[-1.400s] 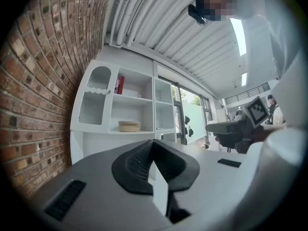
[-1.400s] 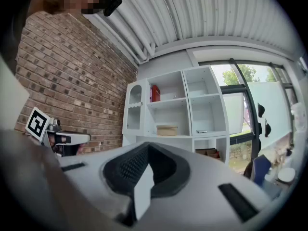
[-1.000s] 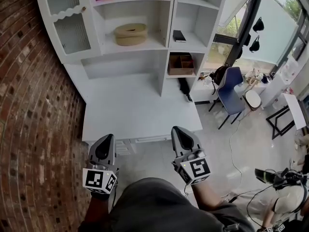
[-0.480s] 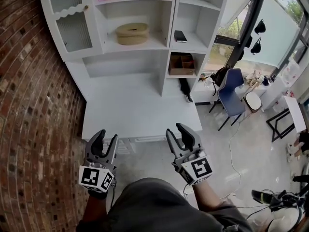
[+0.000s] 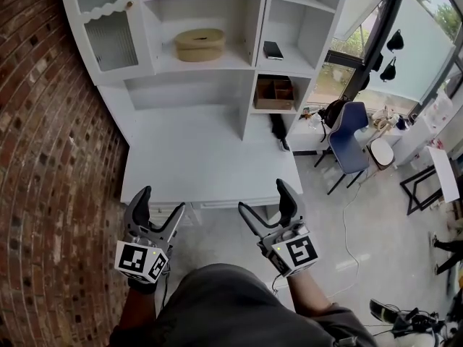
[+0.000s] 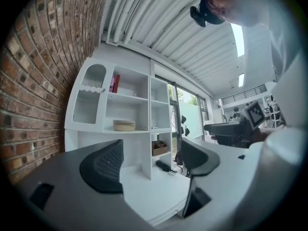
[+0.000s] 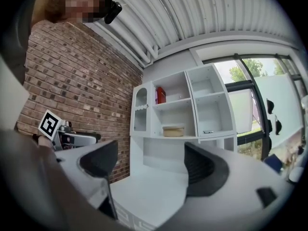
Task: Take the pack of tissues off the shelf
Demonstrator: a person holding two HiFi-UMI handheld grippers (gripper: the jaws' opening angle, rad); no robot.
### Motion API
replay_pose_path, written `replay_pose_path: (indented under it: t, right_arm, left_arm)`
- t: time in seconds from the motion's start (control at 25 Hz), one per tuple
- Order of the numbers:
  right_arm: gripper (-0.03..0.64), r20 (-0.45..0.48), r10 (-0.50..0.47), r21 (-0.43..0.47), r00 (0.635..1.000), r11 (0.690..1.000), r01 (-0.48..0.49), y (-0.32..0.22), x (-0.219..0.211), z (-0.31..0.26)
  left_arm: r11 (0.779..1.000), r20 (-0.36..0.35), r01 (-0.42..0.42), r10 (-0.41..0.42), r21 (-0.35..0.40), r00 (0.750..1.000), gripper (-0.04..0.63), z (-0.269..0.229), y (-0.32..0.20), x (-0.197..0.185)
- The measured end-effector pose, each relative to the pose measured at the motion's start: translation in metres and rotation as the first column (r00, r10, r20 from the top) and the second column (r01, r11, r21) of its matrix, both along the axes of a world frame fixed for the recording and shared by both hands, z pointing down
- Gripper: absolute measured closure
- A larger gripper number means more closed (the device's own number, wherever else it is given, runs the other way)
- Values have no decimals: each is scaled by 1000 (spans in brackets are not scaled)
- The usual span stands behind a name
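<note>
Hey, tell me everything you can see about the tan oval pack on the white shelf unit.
The tan oval pack lies flat on a board of the white shelf unit, alone in the wide middle compartment, roughly centred. It looks matte and soft-edged, with two stacked layers, the upper one slightly overhanging the lower. Its top shows a faint line; any print is too small to tell. Only the board beneath touches it.

You stand by a rough, red-brown brick wall (image 5: 43, 121). The shelf (image 5: 258, 20) and the desk (image 5: 202, 157) before you look like smooth white painted wood, a bit matt. The cabinet door (image 5: 112, 40) has ribbed glass. The pack of tissues (image 5: 199, 44) looks tan and matt. The little box (image 5: 273, 92) looks like brown wood.
</note>
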State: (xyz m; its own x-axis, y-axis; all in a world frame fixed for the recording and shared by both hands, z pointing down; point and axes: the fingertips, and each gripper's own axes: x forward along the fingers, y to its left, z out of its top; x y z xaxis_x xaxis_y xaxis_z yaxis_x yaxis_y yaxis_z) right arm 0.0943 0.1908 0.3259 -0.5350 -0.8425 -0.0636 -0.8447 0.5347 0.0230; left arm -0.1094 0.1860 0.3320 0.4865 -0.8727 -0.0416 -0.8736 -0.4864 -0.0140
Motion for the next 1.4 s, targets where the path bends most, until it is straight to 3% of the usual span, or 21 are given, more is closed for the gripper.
replay_pose_path:
  t: [0.32,0.68,1.4]
  right_arm:
    - [199,-9,-41,-16,999,999,41,-11,15,7]
    - [199,-10,-60,-44,998,997,60,-46,13,20]
    - [199,-37,24,-56,999,998,-26,-214,-25,11]
  left_arm:
    - [1000,9,30,-30,-2,1000,224,-1,-14,16]
    - [999,2,48,-48,-23,999,224,8,-49,9]
    - [997,-40,-58,57,-44,998,225,12,-244,-23]
